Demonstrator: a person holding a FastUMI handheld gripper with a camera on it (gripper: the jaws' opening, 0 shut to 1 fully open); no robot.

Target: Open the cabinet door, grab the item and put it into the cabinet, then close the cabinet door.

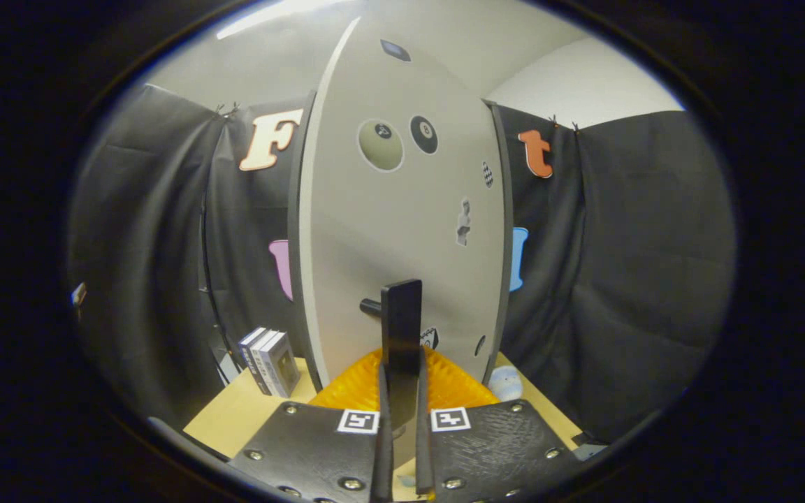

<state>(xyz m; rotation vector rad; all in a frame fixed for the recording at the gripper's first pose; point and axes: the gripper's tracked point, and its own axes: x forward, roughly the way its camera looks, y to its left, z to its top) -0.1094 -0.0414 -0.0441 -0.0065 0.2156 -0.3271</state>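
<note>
2 fingers of the tongs [402,391] pinched on the cabinet door [402,209] handle [400,328] (upright bar), boxed item [270,362] left

The tongs [402,391] close on the upright handle [401,335] of the cabinet door [402,230], which stands just ahead of them on the desk [235,412]. A stack of small boxes [270,362] sits on the desk left of the cabinet; a round item [507,383] lies right of the door's foot.

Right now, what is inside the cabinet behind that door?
Cannot tell: the grey cabinet door covers the interior. The hand-held gripper is closed on its black handle. Small boxes stand on the table beside it.
</note>
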